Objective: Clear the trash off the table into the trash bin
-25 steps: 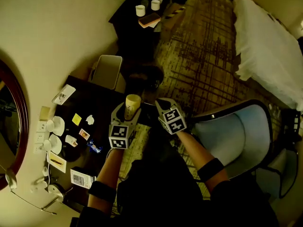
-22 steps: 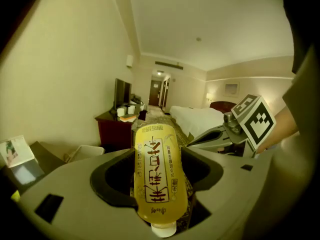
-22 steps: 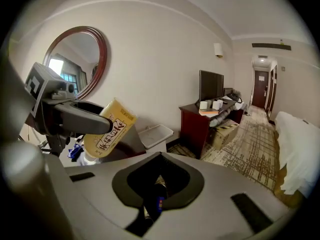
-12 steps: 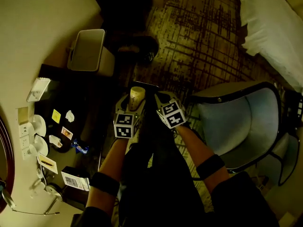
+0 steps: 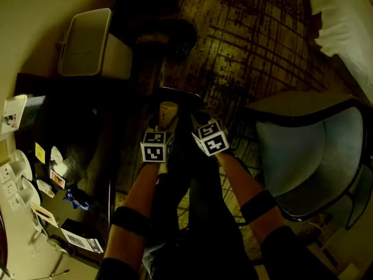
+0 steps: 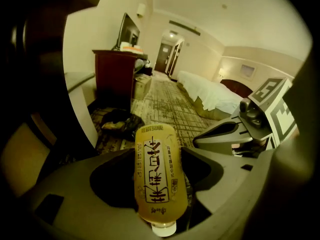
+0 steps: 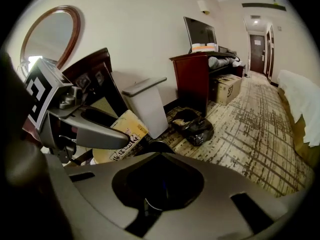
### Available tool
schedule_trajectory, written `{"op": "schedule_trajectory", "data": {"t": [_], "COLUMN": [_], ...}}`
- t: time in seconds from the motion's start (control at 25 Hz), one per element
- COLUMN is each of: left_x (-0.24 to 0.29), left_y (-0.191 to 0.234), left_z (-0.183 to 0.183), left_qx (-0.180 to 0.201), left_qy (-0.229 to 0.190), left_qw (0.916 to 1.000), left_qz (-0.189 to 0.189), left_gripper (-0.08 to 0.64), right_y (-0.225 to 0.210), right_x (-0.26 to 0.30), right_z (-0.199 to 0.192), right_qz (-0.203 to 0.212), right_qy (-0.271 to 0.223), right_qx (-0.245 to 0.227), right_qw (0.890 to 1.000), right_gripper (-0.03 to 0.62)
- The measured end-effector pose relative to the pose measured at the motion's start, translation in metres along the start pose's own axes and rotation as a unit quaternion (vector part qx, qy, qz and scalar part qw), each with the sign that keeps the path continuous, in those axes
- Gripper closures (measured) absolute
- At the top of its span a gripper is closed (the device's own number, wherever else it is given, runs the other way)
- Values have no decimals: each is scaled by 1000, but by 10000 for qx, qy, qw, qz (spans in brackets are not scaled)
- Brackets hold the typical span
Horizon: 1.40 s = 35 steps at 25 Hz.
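One yellowish labelled bottle [image 6: 156, 176] is clamped in the left gripper [image 6: 157, 156]; the right gripper [image 7: 159, 156] has closed jaws.

Two grippers sit at the centre of the head view, the left gripper [image 5: 162, 123] and the right gripper [image 5: 197, 121], each with one marker cube [image 5: 154, 149]. One plastic drink bottle [image 5: 168, 111]. One white lidded bin [image 5: 87, 39], upper left. One black bag [image 5: 172, 37], top centre. One armchair [image 5: 309, 150], right. One bed [image 5: 349, 22], upper right corner.

On the dark table [image 5: 99, 133], left edge:
- two white dishes [image 5: 20, 165]
- one yellow note [image 5: 39, 152]
- one crumpled white scrap [image 5: 56, 154]
- one blue wrapper [image 5: 76, 198]

The right gripper view adds one oval mirror [image 7: 50, 34] upper left, one television [image 7: 200, 31] top centre, and one cardboard box [image 7: 227, 89] right of centre.
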<state>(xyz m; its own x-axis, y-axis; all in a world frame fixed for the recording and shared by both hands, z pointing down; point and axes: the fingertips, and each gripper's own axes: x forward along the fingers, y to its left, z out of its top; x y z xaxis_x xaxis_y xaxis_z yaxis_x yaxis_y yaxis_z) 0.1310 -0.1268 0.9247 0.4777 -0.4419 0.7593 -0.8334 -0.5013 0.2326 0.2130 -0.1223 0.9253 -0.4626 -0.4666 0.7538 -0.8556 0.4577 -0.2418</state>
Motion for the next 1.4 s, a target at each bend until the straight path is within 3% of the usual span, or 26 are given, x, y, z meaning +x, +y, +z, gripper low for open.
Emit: {"op": "schedule_trajectory", "data": {"t": [0.2,0.44,0.68,0.8,1.08,1.2,1.4], "left_x": [61,110,140,146,123,90,-4], "left_y": [7,21,17,14,-3,-17,-49], "left_z": [-48,-89,-100,-104,-94,-69,2], "left_qx": [-120,-229,-73,-154,-11,116,308], "left_qy": [200,353,382,412,417,271,-215], "left_qw": [9996,9988,9984,9980,9980,9986,9987], "left_qz": [-177,-242,-400,-448,-475,-447,-343], "left_gripper": [276,275,269,183,178,231,430], "right_y": [-16,-27,-33,-39,-48,-41,-14], "right_x": [56,105,125,124,98,68,-12], "right_z": [-56,-96,-114,-121,-116,-97,-35], "right_qz": [-58,-112,-133,-160,-268,-293,-316], "right_qy": [186,344,399,449,501,482,236], "right_qx": [63,207,276,295,380,417,364], "right_qw": [9998,9991,9987,9984,9977,9975,9986], "right_gripper": [588,588,588,588,588,588,588]}}
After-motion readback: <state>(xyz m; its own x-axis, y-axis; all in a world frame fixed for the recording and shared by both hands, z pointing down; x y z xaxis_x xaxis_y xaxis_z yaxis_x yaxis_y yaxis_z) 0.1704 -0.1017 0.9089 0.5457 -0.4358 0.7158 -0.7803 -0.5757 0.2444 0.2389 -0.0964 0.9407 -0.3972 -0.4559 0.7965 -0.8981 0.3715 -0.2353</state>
